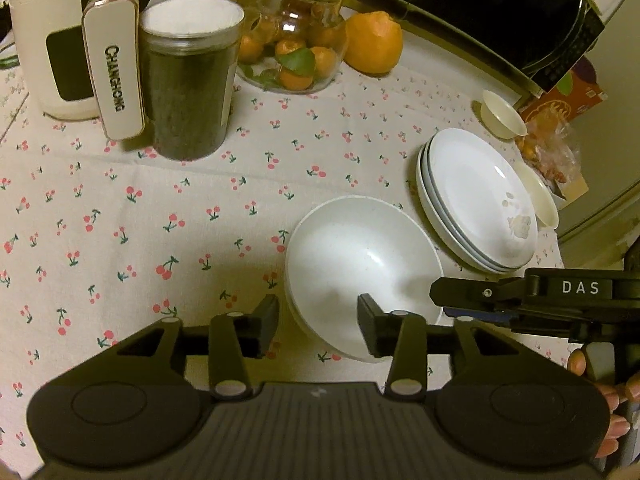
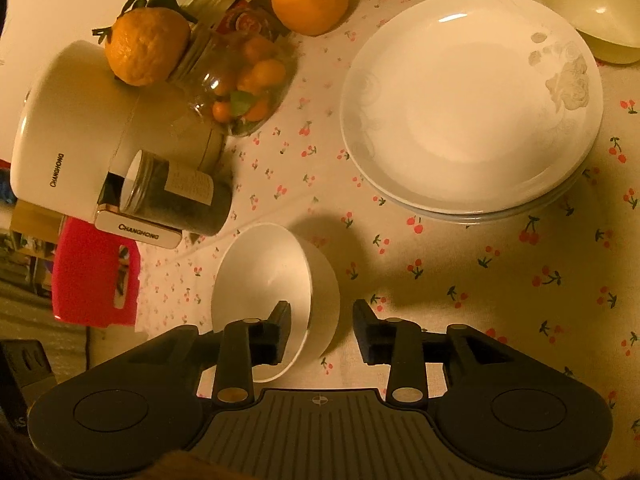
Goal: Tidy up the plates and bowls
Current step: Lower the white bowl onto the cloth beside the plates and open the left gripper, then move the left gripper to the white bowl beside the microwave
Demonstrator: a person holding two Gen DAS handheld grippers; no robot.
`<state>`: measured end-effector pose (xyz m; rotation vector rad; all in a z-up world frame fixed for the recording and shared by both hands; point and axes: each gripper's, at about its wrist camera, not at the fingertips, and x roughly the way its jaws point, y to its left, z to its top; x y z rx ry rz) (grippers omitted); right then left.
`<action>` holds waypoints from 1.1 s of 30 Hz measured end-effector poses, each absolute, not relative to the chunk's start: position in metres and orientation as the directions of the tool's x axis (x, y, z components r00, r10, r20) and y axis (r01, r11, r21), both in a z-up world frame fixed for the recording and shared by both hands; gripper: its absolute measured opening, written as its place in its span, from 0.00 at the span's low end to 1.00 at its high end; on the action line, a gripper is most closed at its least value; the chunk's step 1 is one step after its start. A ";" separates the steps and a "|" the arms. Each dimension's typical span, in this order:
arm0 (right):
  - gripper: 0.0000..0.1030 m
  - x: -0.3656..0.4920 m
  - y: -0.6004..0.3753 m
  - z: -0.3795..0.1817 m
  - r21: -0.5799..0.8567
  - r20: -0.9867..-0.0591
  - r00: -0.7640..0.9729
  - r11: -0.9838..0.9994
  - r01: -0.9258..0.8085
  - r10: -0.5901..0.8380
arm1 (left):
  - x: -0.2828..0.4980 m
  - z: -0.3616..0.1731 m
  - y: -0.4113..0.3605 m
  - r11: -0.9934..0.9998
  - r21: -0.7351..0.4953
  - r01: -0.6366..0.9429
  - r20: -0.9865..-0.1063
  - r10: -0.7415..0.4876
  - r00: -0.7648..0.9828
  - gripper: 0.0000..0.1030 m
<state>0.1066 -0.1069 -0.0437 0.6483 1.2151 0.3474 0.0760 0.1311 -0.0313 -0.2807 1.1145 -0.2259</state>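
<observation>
White bowl [image 1: 360, 264] rests on the cherry-print tablecloth [image 1: 160, 208] beside the stacked plates [image 1: 476, 200]. Left gripper [image 1: 318, 326] and right gripper [image 2: 322, 332] each straddle its rim, jaws apart, pads clear.

Far beyond the jaws: a dark-filled jar [image 1: 188, 80], a white appliance [image 1: 60, 40], a glass fruit jar [image 1: 296, 48], a loose orange [image 1: 374, 42].

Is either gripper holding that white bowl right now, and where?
Neither. Both the left gripper and right gripper straddle the white ceramic bowl's rim, jaws open, pads not pressing.
</observation>
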 end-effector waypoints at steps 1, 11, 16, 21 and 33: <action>0.39 0.106 -0.108 -0.043 0.631 -0.749 0.329 0.771 0.087 0.575 | 0.076 -0.030 0.130 0.943 -0.330 0.041 -0.846 -0.315 0.431 0.50; 0.71 0.105 -0.120 -0.033 0.644 -0.731 0.345 0.763 0.061 0.589 | 0.077 -0.019 0.114 0.961 -0.261 0.090 -0.837 -0.272 0.475 0.86; 0.75 0.104 -0.128 -0.025 0.631 -0.731 0.361 0.775 0.035 0.579 | 0.078 -0.014 0.102 0.968 -0.222 0.114 -0.832 -0.249 0.495 0.91; 0.77 0.102 -0.138 -0.020 0.597 -0.744 0.385 0.802 0.016 0.546 | 0.080 -0.012 0.090 0.967 -0.219 0.133 -0.828 -0.256 0.499 0.92; 0.78 0.102 -0.186 -0.019 0.598 -0.742 0.432 0.798 0.081 0.512 | 0.087 -0.011 0.053 0.962 -0.210 0.173 -0.826 -0.269 0.496 0.93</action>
